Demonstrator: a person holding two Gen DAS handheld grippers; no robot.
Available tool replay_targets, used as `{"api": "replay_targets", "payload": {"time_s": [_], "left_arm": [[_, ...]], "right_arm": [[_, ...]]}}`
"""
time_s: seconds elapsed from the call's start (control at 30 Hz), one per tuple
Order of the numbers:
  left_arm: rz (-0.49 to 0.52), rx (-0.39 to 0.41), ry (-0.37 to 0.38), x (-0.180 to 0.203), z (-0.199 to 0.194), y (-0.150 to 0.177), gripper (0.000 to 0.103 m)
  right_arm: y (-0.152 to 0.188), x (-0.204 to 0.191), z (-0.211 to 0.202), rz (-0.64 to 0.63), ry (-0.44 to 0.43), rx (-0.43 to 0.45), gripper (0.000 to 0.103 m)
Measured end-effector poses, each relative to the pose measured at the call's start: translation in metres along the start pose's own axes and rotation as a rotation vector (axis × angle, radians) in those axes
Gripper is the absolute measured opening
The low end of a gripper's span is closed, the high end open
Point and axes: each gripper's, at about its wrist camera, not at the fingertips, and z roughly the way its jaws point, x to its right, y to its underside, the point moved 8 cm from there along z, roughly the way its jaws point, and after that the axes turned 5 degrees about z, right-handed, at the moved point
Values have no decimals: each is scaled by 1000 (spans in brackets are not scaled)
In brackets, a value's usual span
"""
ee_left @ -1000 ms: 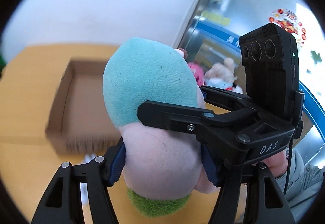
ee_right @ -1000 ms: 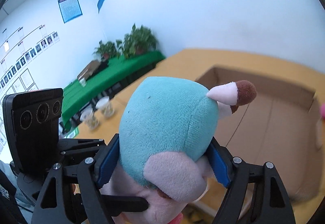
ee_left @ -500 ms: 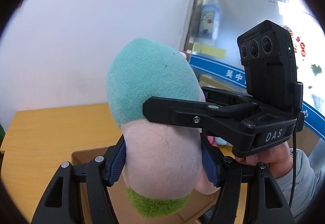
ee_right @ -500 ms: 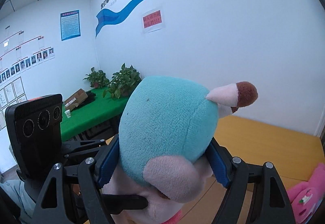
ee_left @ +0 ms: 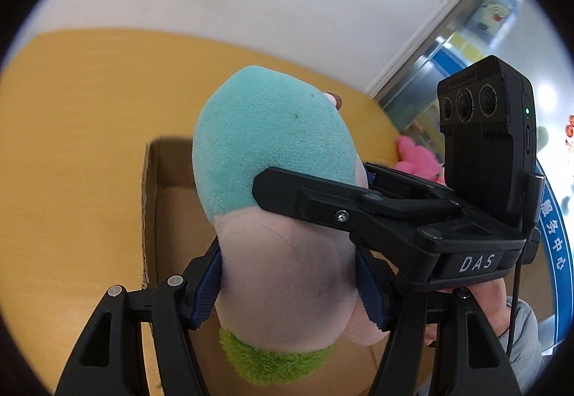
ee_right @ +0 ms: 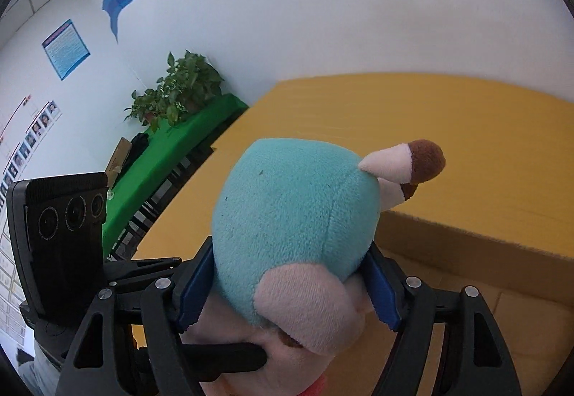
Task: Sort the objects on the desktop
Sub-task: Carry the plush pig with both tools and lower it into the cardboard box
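Observation:
A plush toy (ee_left: pixel 276 195) with a teal head, pale pink body and green fringe is held in the air by both grippers. My left gripper (ee_left: pixel 288 284) is shut on its pink body. My right gripper (ee_right: pixel 287 284) is shut on its head; the toy (ee_right: pixel 290 216) shows a pink, brown-tipped horn there. The right gripper's finger crosses the toy in the left wrist view. An open cardboard box (ee_left: pixel 150 216) sits on the yellow table (ee_left: pixel 71 145) right below the toy; its wall also shows in the right wrist view (ee_right: pixel 466 245).
A pink plush (ee_left: pixel 416 159) lies at the table's far right edge. A white wall runs behind the table. A green-covered table (ee_right: pixel 172 152) with potted plants (ee_right: pixel 175 91) stands to the left. A glass door is at the right.
Both grippers have tilted back down with the toy. The table and the open box fill the views again, after half a second of mostly wall.

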Motion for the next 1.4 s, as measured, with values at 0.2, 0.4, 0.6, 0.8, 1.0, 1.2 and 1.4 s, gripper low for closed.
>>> {"api": "replay_targets", "payload": {"time_s": [0.2,0.4,0.6,0.8,1.0,1.2,1.4], "left_arm": [[-85,-104,-66,-20,21,18,75],[-57,-108,-60,-9,-11,36,75],[-34,-115,-119,3,-28,59,75],[6,-79,-149,14,-23,63,75],[36,-16,-154,-14,-47,74,75],[52,-53,-184,-10,-49,121,75],[86,-48,-243,9,-49,147,75]], "right_arm": [[24,36,50,74,-31,-98,72],[22,48,76,112,9,-133,71],[18,38,101,172,3,-183,76],[16,38,92,215,-18,-182,89],[1,20,-23,145,-27,-18,102],[66,34,-169,69,101,113,103],[182,92,-213,95,307,23,103]]}}
